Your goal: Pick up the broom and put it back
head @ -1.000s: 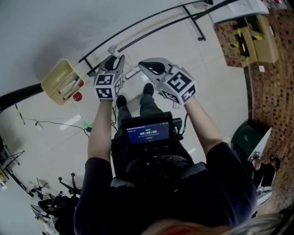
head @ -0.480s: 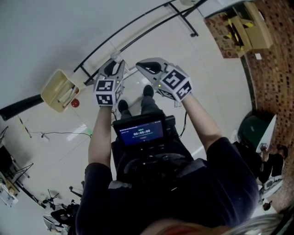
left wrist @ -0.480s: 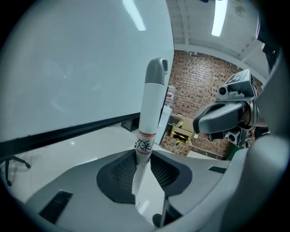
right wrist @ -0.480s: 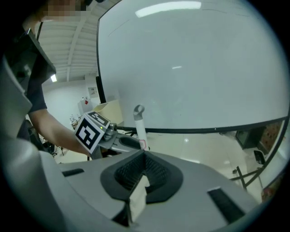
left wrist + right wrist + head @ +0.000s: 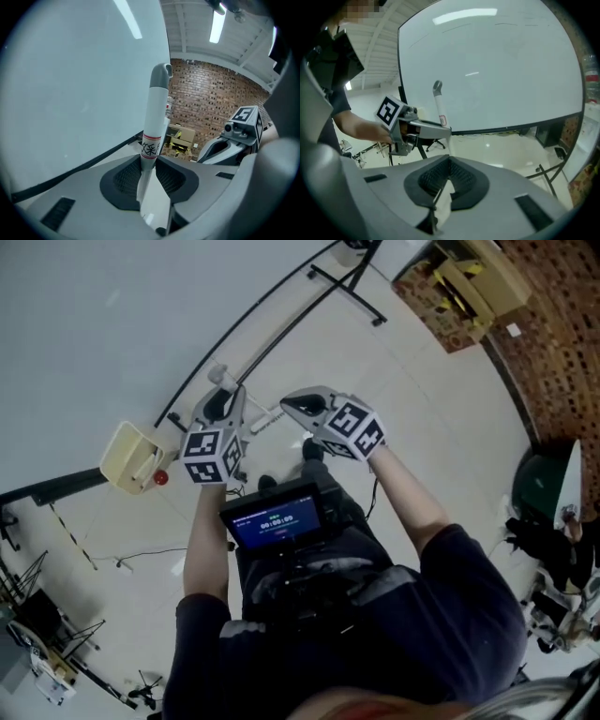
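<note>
ahead: whiteboard (image 5: pixel 112 324) blocks | left: cream bin (image 5: pixel 131 457) on floor (image 5: pixel 441 418) | right: floor open

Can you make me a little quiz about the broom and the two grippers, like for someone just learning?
1. True or false: the left gripper is clamped on the broom handle.
2. What colour is the cap on top of the handle? A grey, B red, C green.
3. Fill in: the right gripper is ____ (open or shut).
Key: 1 true; 2 A; 3 shut.
</note>
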Demonstrator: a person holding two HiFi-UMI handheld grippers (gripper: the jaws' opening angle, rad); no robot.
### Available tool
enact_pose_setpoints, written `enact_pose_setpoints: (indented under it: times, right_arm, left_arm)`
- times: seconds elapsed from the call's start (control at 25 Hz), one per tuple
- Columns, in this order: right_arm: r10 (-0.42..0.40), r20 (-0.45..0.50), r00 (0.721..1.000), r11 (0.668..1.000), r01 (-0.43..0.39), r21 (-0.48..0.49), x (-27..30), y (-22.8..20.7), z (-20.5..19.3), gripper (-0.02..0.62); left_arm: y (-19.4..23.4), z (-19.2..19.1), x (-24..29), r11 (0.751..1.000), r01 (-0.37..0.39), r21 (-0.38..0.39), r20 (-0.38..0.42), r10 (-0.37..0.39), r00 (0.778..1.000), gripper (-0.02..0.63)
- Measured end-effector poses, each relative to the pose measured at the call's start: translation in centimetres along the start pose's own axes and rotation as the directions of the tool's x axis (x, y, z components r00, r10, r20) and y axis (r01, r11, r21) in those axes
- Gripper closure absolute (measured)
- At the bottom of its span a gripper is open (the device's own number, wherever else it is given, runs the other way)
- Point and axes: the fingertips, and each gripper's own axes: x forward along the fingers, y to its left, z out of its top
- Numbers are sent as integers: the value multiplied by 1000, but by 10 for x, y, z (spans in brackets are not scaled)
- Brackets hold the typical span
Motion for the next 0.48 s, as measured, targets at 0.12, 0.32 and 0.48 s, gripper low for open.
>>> enact_pose_setpoints:
  times: [0.12,0.32,0.48]
  right_arm:
    - [-45,2,999,998,45,-34,-7,-5,3,554]
    - [-71,-38,997,995,68,-79,1,-6,8,365]
    - [-157,-9,987,975,154,-161,-5,39,19,324]
  left_arm:
    - [-13,27,-8,999,32,-3,45,-32,998,511]
    - [-45,66,-18,992,123,18,118,-124,985,511]
    - [-88,81,-84,983,178,53,193,-185,964,512]
